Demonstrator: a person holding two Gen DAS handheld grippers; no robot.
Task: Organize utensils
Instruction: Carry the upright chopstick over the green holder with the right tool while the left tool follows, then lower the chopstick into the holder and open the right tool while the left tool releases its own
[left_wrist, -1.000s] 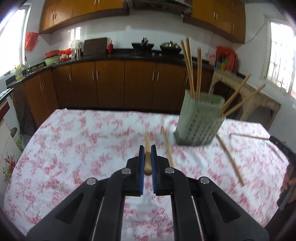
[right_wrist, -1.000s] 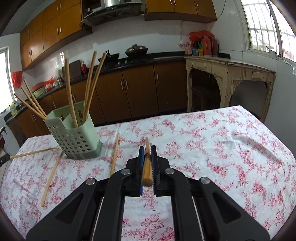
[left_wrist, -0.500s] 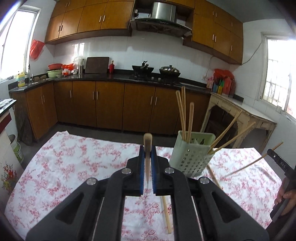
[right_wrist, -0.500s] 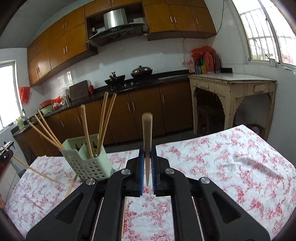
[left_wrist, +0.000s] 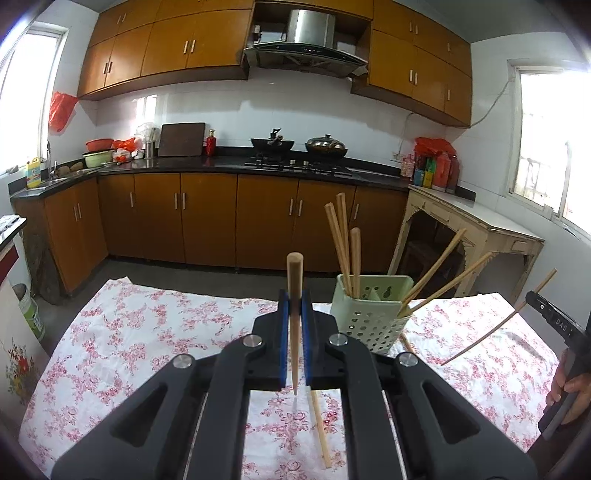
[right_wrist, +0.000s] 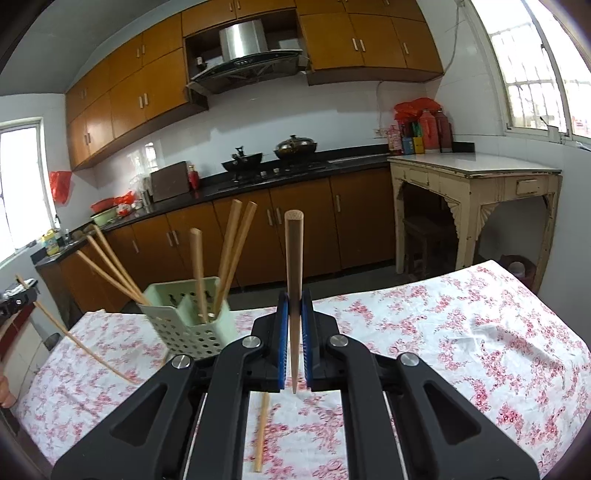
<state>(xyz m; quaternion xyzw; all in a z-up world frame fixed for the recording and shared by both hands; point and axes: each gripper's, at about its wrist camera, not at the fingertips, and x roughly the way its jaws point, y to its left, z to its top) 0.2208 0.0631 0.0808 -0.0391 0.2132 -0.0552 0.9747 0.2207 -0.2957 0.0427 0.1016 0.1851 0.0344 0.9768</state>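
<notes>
between the blue pads of my left tongs (left_wrist: 294, 325) a wooden chopstick (left_wrist: 294, 295) stands upright, clamped tight, thick end up. my right tongs (right_wrist: 294, 325) grip a second chopstick (right_wrist: 294, 280) the same way. the pale green perforated holder (left_wrist: 369, 314) sits on the floral tablecloth (left_wrist: 129, 350) just beside, with five chopsticks leaning in it. one loose chopstick (left_wrist: 320, 428) lies on the cloth below my left tongs.
</notes>
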